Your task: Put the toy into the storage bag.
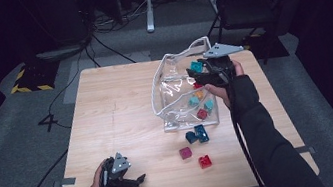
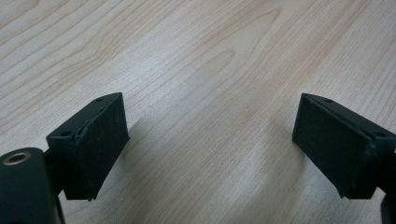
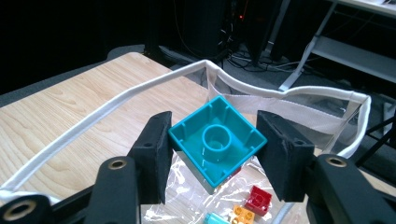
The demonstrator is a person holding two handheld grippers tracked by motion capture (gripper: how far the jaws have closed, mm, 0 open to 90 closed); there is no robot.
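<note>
A teal square plastic building brick (image 3: pixel 216 142) is clamped between the black jaws of the right tongs (image 3: pixel 212 149), with its hollow underside and round inner tube facing the camera, one corner pointing down. It hangs above the open mouth of a clear plastic bag with a white fabric rim (image 3: pixel 140 91). The bag stands on the light wooden table (image 1: pixel 116 111), and inside it lie red (image 3: pixel 258 199), orange (image 3: pixel 243 214) and teal small bricks.
</note>
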